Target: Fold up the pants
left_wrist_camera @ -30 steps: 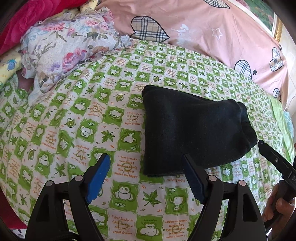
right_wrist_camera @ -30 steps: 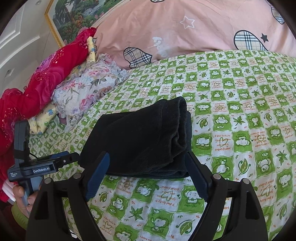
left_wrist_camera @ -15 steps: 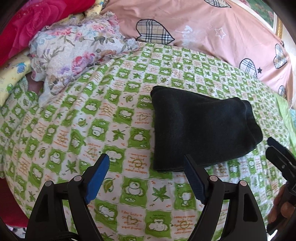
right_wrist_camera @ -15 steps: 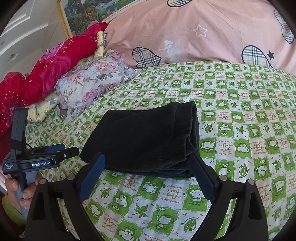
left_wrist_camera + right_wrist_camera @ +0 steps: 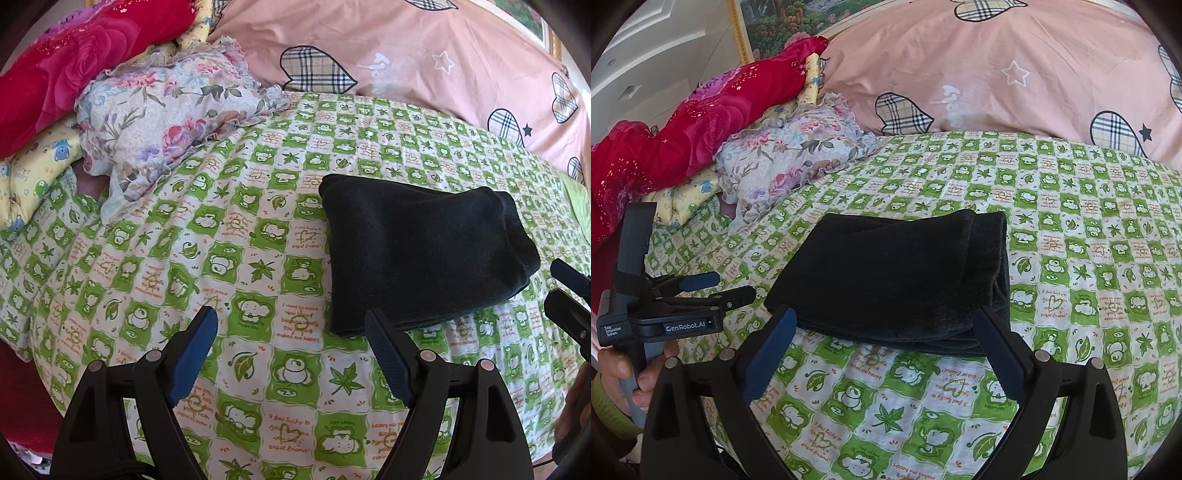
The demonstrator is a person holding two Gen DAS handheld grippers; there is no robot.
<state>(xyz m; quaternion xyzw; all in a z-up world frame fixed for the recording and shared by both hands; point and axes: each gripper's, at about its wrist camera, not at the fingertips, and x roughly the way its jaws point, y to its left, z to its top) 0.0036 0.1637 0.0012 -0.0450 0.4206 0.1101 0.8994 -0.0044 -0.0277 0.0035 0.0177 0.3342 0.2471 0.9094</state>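
Black pants [image 5: 421,254], folded, flat on bed.

Dark, soft fleece-like fabric, folded into a thick compact rectangle of several stacked layers. In the left wrist view the left edge is a straight clean side, the right end is rounded and bulkier, with a seam or cuff line running across it. In the right wrist view the pants [image 5: 897,277] show the layered edges at the near side and the thick rolled end on the right. The top surface is smooth, with one shallow diagonal crease. The bundle lies roughly mid-bed on the green checked sheet [image 5: 236,280], nothing resting on top of it.
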